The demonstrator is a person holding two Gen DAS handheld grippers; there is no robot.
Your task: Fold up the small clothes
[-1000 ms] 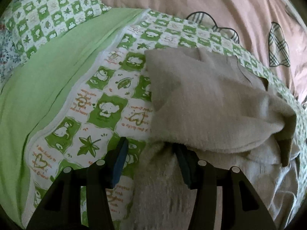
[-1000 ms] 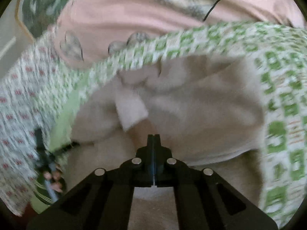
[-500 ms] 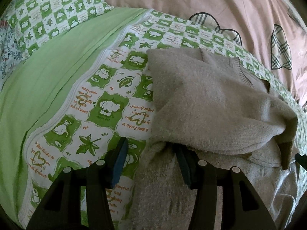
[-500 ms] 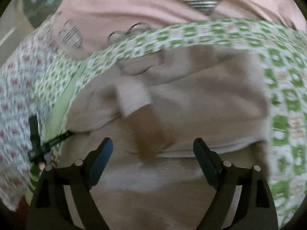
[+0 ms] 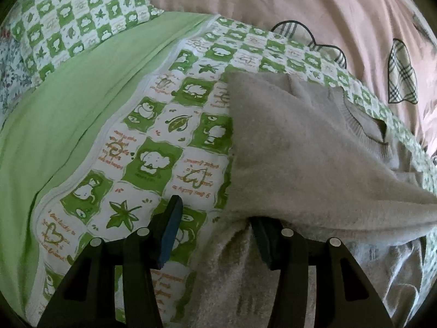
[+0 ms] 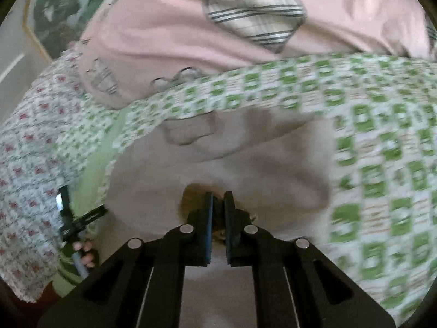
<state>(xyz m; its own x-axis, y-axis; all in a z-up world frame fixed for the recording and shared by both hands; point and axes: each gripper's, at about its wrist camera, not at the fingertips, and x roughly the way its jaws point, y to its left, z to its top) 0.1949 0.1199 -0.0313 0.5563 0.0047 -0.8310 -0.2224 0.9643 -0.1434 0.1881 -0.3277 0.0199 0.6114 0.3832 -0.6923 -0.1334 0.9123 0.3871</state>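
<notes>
A small grey-beige knit sweater [image 5: 300, 150] lies on a green-and-white checked quilt [image 5: 153, 161], with a sleeve folded across its body. My left gripper [image 5: 215, 218] is open at the sweater's left edge; its right finger is tucked under a fold, its left finger [image 5: 170, 227] rests over the quilt. In the right wrist view the sweater [image 6: 245, 158] fills the middle. My right gripper [image 6: 218, 205] is shut on a brown-cuffed fold of the sweater at its near edge.
A pink cover with plaid hearts [image 5: 300, 5] lies behind the quilt. A plain green sheet [image 5: 68, 114] runs along the left. The other gripper and a hand [image 6: 79, 235] show at the left of the right wrist view, over a floral sheet [image 6: 30, 164].
My right gripper went from shut to wide open and has now closed on the sweater's fold. The folded sleeve has been drawn further to the right. My left gripper has stayed open in place.
</notes>
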